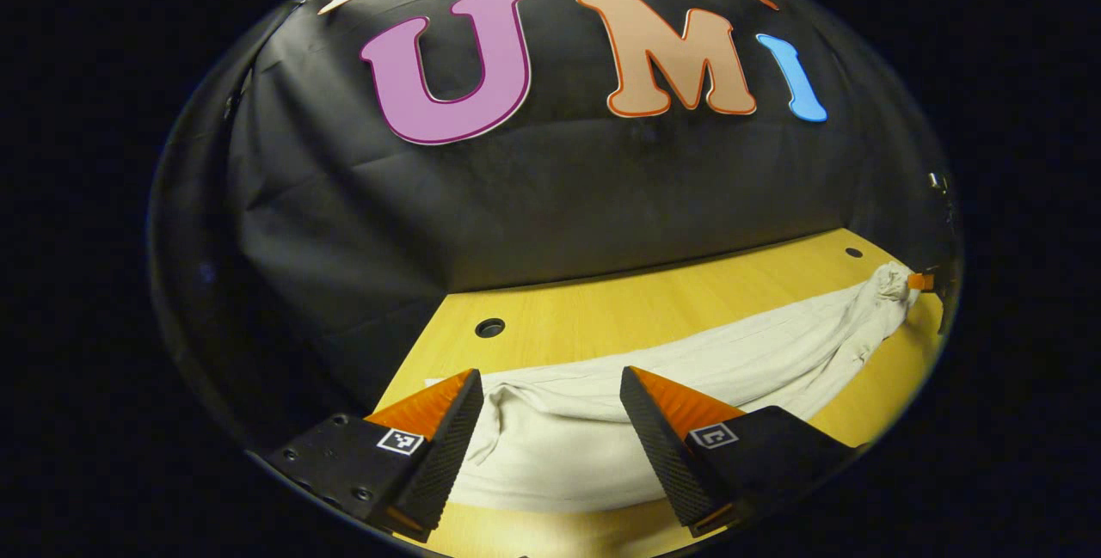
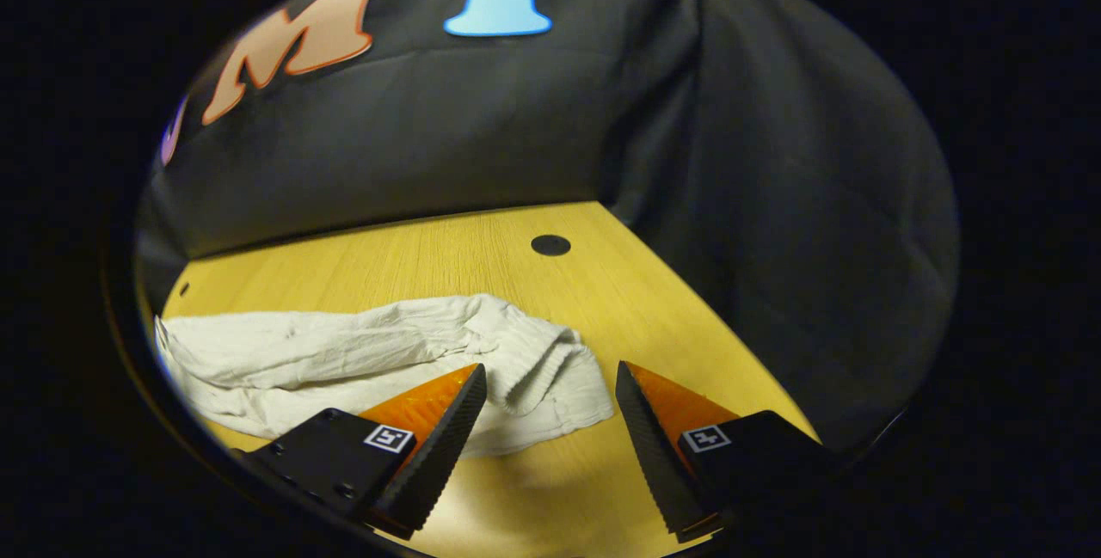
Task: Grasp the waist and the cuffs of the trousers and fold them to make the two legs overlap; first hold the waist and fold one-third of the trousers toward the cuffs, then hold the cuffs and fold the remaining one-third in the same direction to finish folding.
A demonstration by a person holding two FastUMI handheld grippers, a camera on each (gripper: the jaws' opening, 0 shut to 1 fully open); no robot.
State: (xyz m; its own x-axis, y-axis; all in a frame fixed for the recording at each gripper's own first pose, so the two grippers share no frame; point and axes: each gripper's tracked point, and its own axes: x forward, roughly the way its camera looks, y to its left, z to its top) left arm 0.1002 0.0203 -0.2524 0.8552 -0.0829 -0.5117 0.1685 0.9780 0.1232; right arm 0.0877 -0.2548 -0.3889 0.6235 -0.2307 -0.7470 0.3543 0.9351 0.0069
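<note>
Pale cream trousers lie in a long crumpled band across the yellow wooden table. In the left gripper view, my left gripper is open just above the near, wider end of the cloth, which lies between and below its fingers. The band runs off to the right to a bunched far end. In the right gripper view, my right gripper is open over a ribbed, gathered end of the trousers; the cloth's edge lies by the left finger, and bare table shows under the right finger.
Black cloth walls close the table at the back and at both sides. Round holes sit in the tabletop. Bare wood lies behind the trousers and in front of them.
</note>
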